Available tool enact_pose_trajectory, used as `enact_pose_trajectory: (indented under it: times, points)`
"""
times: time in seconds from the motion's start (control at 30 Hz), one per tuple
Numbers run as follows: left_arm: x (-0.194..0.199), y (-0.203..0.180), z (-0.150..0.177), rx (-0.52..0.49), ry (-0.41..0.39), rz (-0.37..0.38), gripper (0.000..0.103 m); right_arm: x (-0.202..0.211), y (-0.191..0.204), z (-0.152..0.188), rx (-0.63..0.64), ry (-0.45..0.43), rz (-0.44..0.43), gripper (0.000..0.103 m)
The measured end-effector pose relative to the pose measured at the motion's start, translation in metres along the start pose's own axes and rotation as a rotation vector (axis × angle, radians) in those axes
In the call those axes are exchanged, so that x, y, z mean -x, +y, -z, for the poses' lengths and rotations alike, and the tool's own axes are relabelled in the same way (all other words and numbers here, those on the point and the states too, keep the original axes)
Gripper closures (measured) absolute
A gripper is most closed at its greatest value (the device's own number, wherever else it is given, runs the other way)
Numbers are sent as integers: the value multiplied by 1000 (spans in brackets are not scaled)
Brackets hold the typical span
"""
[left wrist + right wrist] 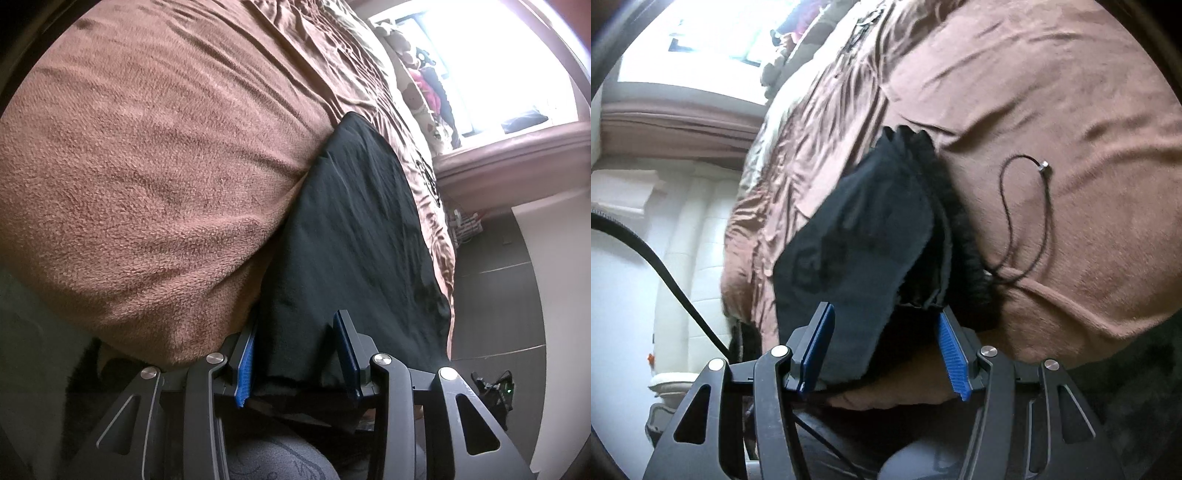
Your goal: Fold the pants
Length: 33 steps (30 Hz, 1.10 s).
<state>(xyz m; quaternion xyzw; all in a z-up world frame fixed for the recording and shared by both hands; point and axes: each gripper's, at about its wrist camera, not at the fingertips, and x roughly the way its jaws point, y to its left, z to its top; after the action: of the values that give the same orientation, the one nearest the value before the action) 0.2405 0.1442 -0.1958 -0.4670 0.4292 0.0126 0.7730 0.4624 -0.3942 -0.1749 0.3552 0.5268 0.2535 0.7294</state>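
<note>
Left wrist view: brown fleece blanket point(147, 166) covers the bed; bright window point(491, 62) beyond, dark floor point(491, 295) at right. Black pants point(351, 229) lie on the blanket; left gripper point(299, 350) is parted, cloth between its blue pads.

Right wrist view: same blanket point(1052, 110), white wall point(624, 277) at left. Right gripper point(886, 350) is parted around the pants' point(864, 236) waistband; drawstring point(1015, 206) trails on the blanket. No readable writing.

Black pants point(354, 229) fill the gap between both grippers' fingers. A brown fleece blanket point(155, 177) bulges close on the outer side (a drawstring cord point(1008, 206) lies looped there); floor point(495, 295) beside the bed stays open.
</note>
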Motion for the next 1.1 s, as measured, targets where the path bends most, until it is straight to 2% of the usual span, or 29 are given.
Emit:
enact_pose_trajectory:
  times: [0.13, 0.3, 0.33, 0.4, 0.47, 0.67, 0.93, 1.1]
  points:
    - [0, 0, 0, 1, 0, 1, 63, -13, -12, 2, -9, 15, 71, 49]
    - [-1, 0, -1, 6, 5, 1, 63, -24, -13, 6, -25, 17, 82, 52]
    - [-2, 0, -1, 6, 5, -2, 63, -24, -12, 5, -17, 12, 97, 57]
    - [-3, -1, -2, 6, 5, -5, 63, -28, -2, 6, 6, -2, 125, 91]
    - [-3, -1, -2, 5, 4, -6, 63, -25, 10, 10, 21, -14, 110, 96]
    - [-1, 1, -4, 7, 6, -5, 63, -7, 31, 25, 110, -62, 134, 98]
    - [3, 5, -7, 19, 5, -13, 63, 0, 16, 55, 86, -54, 158, 98]
    - [2, 4, -7, 12, 4, -23, 63, 10, 23, 59, 103, -80, 160, 99]
